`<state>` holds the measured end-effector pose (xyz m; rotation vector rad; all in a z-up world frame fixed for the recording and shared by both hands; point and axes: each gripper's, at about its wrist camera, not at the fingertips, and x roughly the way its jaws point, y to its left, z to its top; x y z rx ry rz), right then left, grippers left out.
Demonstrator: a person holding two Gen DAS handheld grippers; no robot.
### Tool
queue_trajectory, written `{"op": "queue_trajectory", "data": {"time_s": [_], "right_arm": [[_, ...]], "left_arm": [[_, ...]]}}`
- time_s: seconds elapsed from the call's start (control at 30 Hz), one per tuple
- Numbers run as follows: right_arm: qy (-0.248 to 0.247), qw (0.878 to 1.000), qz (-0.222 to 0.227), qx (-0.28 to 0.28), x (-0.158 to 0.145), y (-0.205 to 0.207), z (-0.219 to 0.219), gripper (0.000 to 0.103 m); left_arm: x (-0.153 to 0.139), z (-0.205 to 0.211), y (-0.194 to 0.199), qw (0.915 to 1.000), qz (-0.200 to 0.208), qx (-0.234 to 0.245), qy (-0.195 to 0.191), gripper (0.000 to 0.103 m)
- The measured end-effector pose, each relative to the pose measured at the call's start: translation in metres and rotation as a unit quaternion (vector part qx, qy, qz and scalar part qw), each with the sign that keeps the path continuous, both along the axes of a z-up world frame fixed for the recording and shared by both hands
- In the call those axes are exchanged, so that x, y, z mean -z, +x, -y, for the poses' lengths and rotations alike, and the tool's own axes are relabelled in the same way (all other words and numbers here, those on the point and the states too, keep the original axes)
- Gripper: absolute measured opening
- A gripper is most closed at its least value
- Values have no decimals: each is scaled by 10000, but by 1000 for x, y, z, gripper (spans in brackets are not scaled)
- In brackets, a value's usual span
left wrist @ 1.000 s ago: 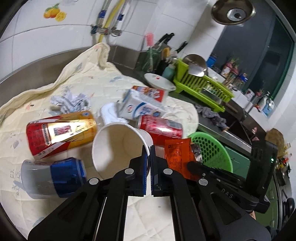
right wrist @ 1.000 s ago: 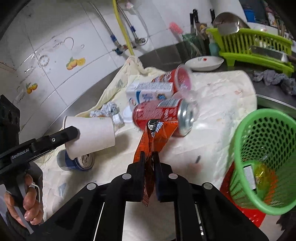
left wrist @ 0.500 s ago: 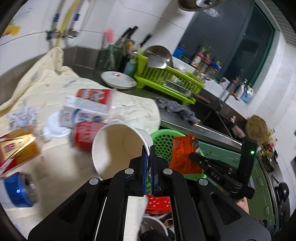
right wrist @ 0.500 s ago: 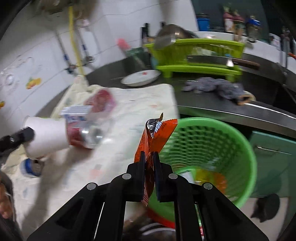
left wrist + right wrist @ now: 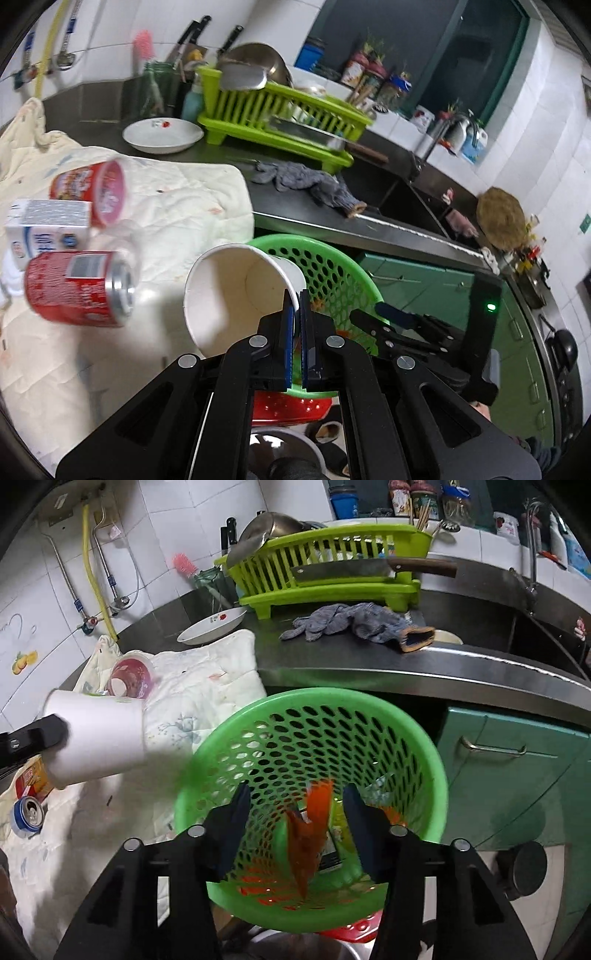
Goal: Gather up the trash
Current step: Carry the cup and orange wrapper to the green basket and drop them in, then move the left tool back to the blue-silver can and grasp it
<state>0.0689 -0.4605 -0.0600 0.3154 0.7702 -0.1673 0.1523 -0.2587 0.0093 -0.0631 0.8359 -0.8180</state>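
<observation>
My left claw [image 5: 295,306] is clamped on the rim of the cup [image 5: 236,291], its two fingers pinching the wall, one inside and one outside. The cup lies tilted on its side in the air, mouth toward my camera, just off the counter's front edge and beside the near rim of the basket [image 5: 369,709].

My right claw [image 5: 297,812] hangs over the basket with its fingers spread wide apart, gripping nothing. The wrapper [image 5: 310,819] sits between them but touches neither; it stands on end inside the basket, blurred. Other scraps lie under it at the bottom, too smeared to name.

The basket stands below the counter's front edge, in front of the green cabinet [image 5: 517,775], on something red [image 5: 291,406].

On the counter a pale cloth [image 5: 192,199] covers the left part, its right corner reaching the front edge next to the basket. On it lie a red can [image 5: 74,288] on its side near the cup, a carton [image 5: 44,229] behind it, a pink-lidded tub [image 5: 92,192] beyond that, and in the right view a blue can [image 5: 27,814] near the cloth's front.

Farther back are a plate [image 5: 162,136], a grey rag [image 5: 354,622] near the front edge, and a rack [image 5: 332,554] with a cleaver [image 5: 354,570] across it.
</observation>
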Motion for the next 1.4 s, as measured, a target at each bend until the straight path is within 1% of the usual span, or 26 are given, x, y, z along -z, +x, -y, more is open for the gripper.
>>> {"op": "queue_trajectory", "data": {"time_s": [0.07, 0.13, 0.23, 0.37, 0.43, 0.53, 0.57, 0.6, 0.63, 0.7, 0.77, 0.97, 1.03, 1.13, 1.23, 1.4], "right_arm": [[-14, 10000, 60, 39, -3, -5, 3, 52], [14, 9999, 102, 87, -5, -9, 8, 56], [71, 9997, 164, 163, -7, -18, 15, 58], [85, 9993, 244, 251, -11, -32, 21, 61], [76, 9991, 286, 292, -13, -38, 25, 63], [102, 9988, 319, 366, -14, -45, 30, 64], [113, 9987, 321, 380, -14, -45, 31, 64], [127, 9986, 324, 397, -14, -47, 32, 64], [131, 9986, 327, 406, -14, -48, 33, 64], [127, 9985, 329, 416, -13, -50, 33, 64], [131, 9985, 336, 415, -14, -52, 32, 64], [126, 9988, 355, 297, -15, -53, 22, 69], [115, 9990, 369, 230, -16, -52, 15, 73], [106, 9992, 374, 108, -18, -49, 5, 74], [134, 9991, 366, -138, -20, -43, -11, 74], [92, 9976, 397, -566, -27, -35, -41, 78]], "left_arm": [[6, 12, 2, 9999, -64, 61, 55, 1], [11, 22, 3, 9998, -105, 118, 72, 1], [19, 36, 6, 9996, -174, 163, 116, 2], [30, 50, 11, 9989, -404, 224, 90, 2], [37, 57, 12, 9985, -469, 239, 122, 5], [44, 64, 12, 9980, -536, 280, 192, 6], [46, 66, 11, 9977, -582, 303, 181, 10], [47, 65, 11, 9976, -595, 287, 183, 22], [47, 65, 10, 9978, -579, 253, 191, 32], [46, 63, 8, 9983, -519, 220, 151, 38], [45, 62, 7, 9984, -503, 207, 179, 39], [33, 42, -4, 9992, -228, 150, 302, 39], [30, 31, -7, 9991, -127, 88, 392, 45], [25, 9, -11, 9989, -31, -60, 469, 46], [21, -15, -14, 9984, -3, -236, 518, 47], [13, -59, -21, 9956, 175, -566, 720, 50]]}}
